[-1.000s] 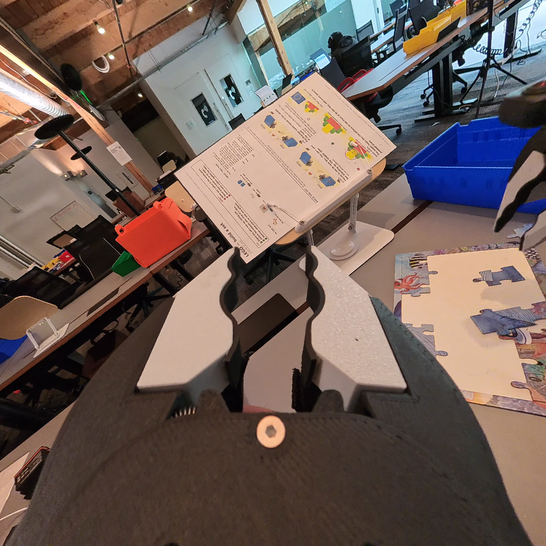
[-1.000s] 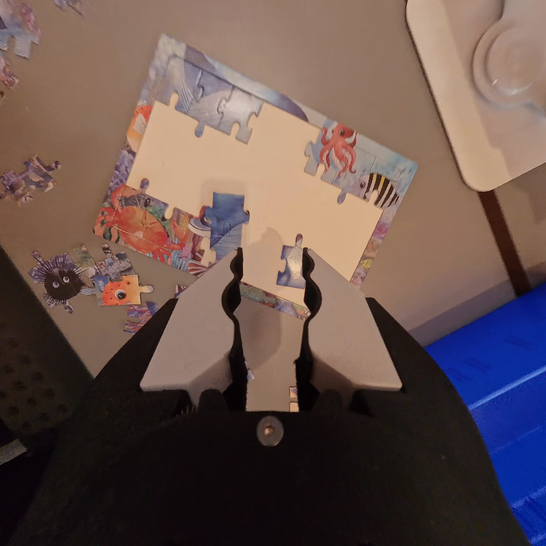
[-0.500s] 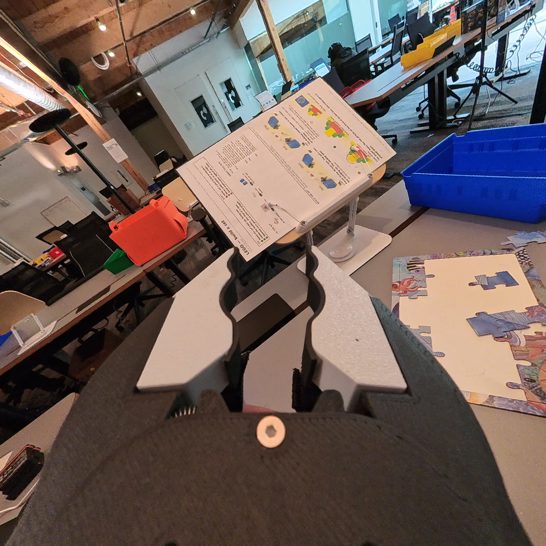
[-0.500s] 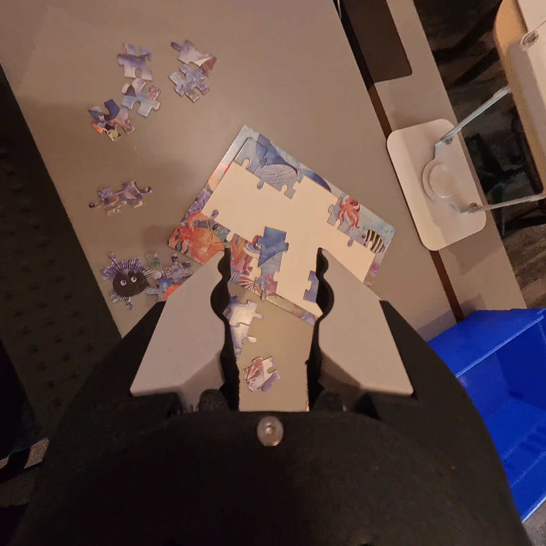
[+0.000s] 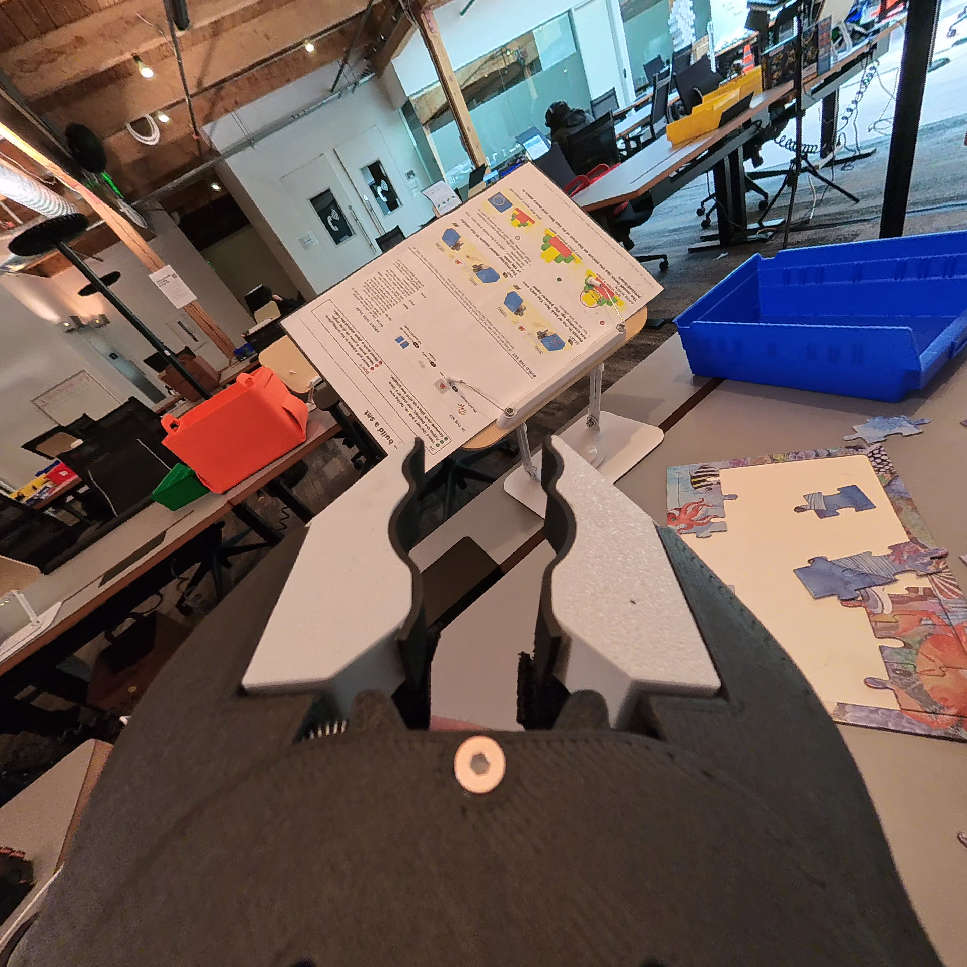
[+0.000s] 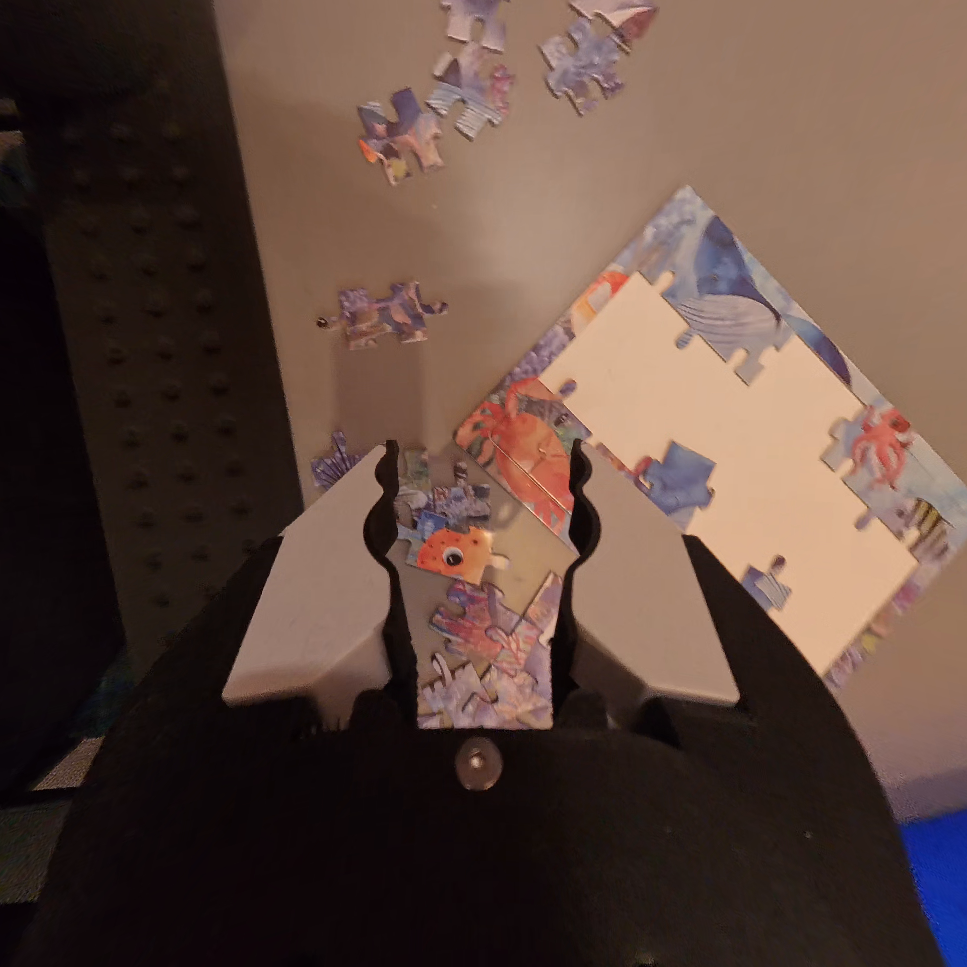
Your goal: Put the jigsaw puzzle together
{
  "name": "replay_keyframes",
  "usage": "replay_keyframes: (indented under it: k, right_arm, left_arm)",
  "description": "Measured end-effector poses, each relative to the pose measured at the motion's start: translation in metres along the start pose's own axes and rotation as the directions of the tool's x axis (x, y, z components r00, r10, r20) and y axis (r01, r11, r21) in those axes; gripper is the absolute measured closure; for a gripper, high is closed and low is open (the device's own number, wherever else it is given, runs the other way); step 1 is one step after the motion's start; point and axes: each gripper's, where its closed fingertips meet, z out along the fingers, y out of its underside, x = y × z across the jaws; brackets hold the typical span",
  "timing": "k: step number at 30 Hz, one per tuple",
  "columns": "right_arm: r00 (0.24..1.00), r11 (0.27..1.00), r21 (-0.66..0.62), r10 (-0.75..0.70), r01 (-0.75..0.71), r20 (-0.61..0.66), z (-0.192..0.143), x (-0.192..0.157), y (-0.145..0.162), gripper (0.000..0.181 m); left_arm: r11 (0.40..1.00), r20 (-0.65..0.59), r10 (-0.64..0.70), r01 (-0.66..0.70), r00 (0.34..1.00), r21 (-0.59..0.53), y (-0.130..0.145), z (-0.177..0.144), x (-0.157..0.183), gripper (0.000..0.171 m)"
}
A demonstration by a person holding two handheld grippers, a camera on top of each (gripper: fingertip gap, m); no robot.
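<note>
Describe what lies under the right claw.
Between the fingers of the open right claw show loose puzzle pieces on the table: an orange fish piece and a coral piece. The fingers hide whatever lies beneath them.

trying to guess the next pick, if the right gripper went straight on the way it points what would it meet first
Probably the loose orange fish piece, lying on the table between the open right gripper fingers; depth is unclear.

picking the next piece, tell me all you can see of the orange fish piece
The orange fish piece is a flat cardboard jigsaw piece showing an orange spotted fish with one big eye. It lies face up on the grey table, loose, outside the puzzle tray, among other loose pieces, seen between the open right gripper's fingers, not gripped.
</note>
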Motion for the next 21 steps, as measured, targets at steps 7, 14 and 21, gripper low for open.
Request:
replay_keyframes:
  k: [7, 14, 21]
  right_arm:
    - [0.998, 0.993, -0.096, -0.059, 0.062, 0.033, 0.034, 0.000, 0.006, 0.113]
    - [0.986, 0.972, -0.172, 0.151, -0.162, -0.076, -0.013, 0.030, 0.081, 0.114]
    - [0.985, 0.965, -0.200, 0.172, -0.170, -0.007, -0.002, -0.008, 0.109, 0.116]
  left_arm:
    - [1.000, 0.011, -0.019, 0.019, 1.000, 0.011, 0.003, -0.005, -0.008, 0.129]
    - [0.999, 0.009, -0.043, 0.043, 0.999, 0.003, 0.010, -0.002, -0.013, 0.129]
    - [1.000, -0.025, -0.010, 0.010, 1.000, -0.014, 0.006, 0.009, 0.004, 0.129]
